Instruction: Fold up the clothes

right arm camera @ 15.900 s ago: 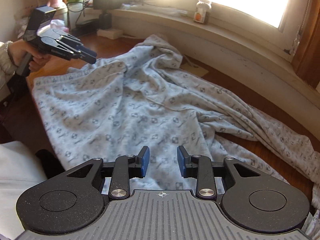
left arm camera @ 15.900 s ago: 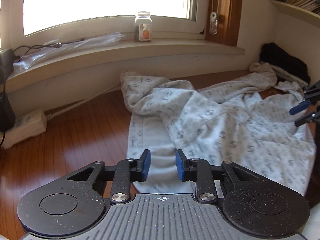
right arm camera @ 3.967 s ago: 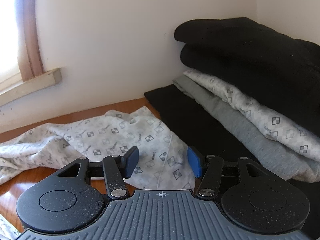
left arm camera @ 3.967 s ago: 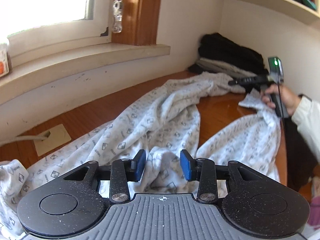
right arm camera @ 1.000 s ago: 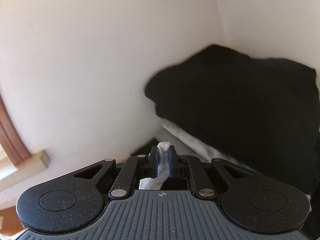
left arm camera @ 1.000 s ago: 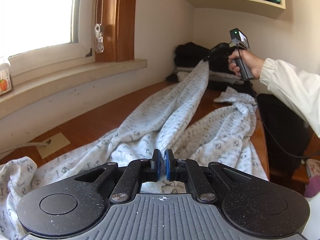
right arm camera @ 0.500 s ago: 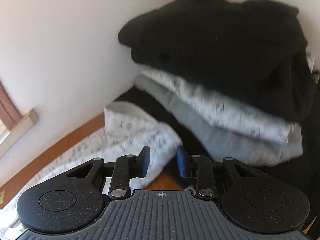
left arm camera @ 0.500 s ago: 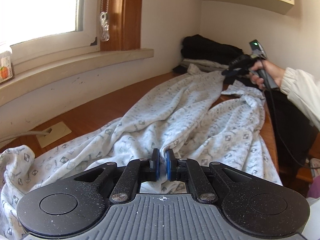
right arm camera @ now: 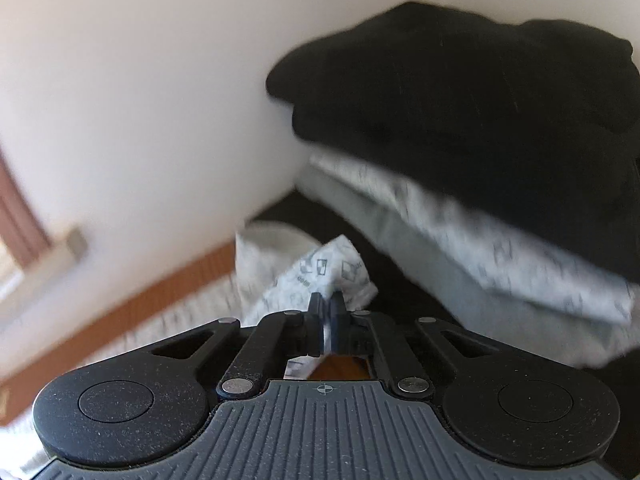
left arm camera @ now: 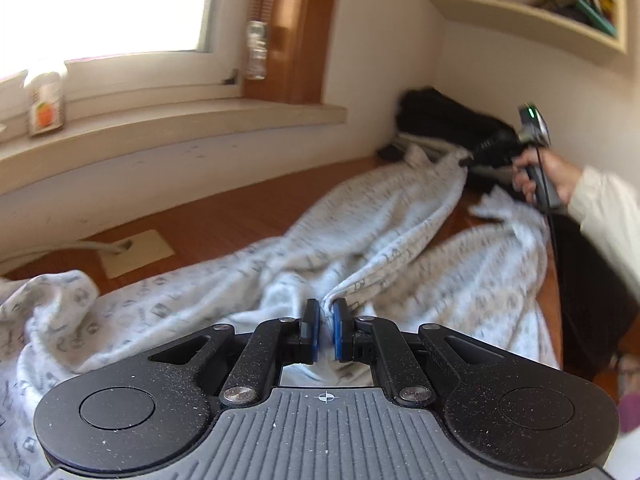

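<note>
A pale patterned garment (left arm camera: 360, 240) lies spread and rumpled over the wooden tabletop (left arm camera: 224, 220). My left gripper (left arm camera: 326, 320) is shut on a pinched fold of it near the middle. In the left wrist view my right gripper (left arm camera: 466, 160) sits at the far end of one long leg, held by a hand. The right wrist view shows that gripper (right arm camera: 327, 308) shut on the garment's end (right arm camera: 324, 268), which bunches up just past the pads.
A stack of folded clothes, black on top (right arm camera: 480, 100) over a patterned and a grey piece (right arm camera: 460, 240), fills the corner beside the wall. A windowsill (left arm camera: 160, 128) with a jar (left arm camera: 44, 96) runs behind. A shelf (left arm camera: 520, 12) hangs above. A dark bag (left arm camera: 588, 280) stands at the table's right edge.
My right gripper, open half a second ago, has shut on the end of the garment's leg. My left gripper keeps its hold on the fold and has swung slightly left.
</note>
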